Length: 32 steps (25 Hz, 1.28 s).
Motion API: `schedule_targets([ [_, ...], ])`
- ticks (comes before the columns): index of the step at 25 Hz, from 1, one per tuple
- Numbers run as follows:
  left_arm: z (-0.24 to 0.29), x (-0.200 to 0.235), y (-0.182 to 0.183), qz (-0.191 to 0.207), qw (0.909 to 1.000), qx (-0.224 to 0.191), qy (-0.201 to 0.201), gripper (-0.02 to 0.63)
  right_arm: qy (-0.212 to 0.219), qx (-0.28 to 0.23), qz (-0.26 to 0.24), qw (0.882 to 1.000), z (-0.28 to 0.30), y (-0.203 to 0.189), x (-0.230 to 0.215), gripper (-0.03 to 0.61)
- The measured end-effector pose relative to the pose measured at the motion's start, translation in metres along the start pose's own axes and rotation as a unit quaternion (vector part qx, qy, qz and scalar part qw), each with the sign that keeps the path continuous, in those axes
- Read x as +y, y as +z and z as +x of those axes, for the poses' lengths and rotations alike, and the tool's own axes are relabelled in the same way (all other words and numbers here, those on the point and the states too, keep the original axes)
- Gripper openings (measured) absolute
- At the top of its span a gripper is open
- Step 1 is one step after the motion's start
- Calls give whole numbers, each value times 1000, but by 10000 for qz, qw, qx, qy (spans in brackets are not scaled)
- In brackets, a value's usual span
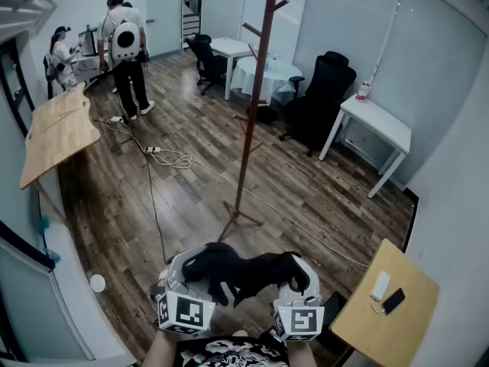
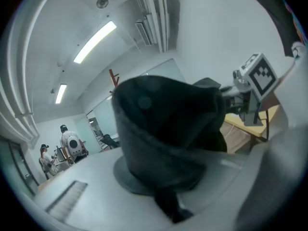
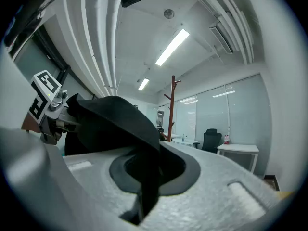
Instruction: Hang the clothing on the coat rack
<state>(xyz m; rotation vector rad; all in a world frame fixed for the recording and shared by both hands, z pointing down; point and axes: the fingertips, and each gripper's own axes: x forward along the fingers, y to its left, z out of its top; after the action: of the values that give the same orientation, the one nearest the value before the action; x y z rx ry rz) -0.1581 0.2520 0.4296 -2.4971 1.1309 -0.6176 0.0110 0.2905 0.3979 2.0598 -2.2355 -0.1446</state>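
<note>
A black garment [image 1: 238,271] hangs bunched between my two grippers at the bottom of the head view, close to the person's body. My left gripper [image 1: 183,280] is shut on its left end, and the cloth [image 2: 168,129] fills the slit between the jaws in the left gripper view. My right gripper [image 1: 299,285] is shut on the right end, where a fold of the cloth [image 3: 120,124] is pinched. The brown wooden coat rack [image 1: 254,105] stands on the floor ahead, a few steps away, its pegs bare. The coat rack [image 3: 173,107] also shows in the right gripper view.
Two people [image 1: 122,48] stand at the far left by a desk. A wooden tabletop [image 1: 57,132] is at the left, another wooden table [image 1: 386,316] with a phone at the bottom right. White tables [image 1: 378,121], black office chairs [image 1: 325,90] and floor cables [image 1: 164,159] surround the rack.
</note>
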Motion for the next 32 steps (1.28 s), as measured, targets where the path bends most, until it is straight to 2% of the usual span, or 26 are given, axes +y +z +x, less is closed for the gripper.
schedule_targets([
  [16,-8,-38,24,335,9984,202,409,5,265,-214,134,9993,-42,-18,-38,17],
  [20,-3,-47,31,353,9985,181,382,5,313,-190,114,9993,-46,-22,-45,17],
  [24,5,-51,36,431,9981,162,402,5,255,-201,234,9992,-47,-25,-57,17],
  [27,11,-49,39,345,9984,148,415,5,260,-197,209,9992,-43,-26,-60,17],
  [32,33,-42,35,364,9985,146,372,5,196,-134,187,9995,-19,-23,-66,17],
])
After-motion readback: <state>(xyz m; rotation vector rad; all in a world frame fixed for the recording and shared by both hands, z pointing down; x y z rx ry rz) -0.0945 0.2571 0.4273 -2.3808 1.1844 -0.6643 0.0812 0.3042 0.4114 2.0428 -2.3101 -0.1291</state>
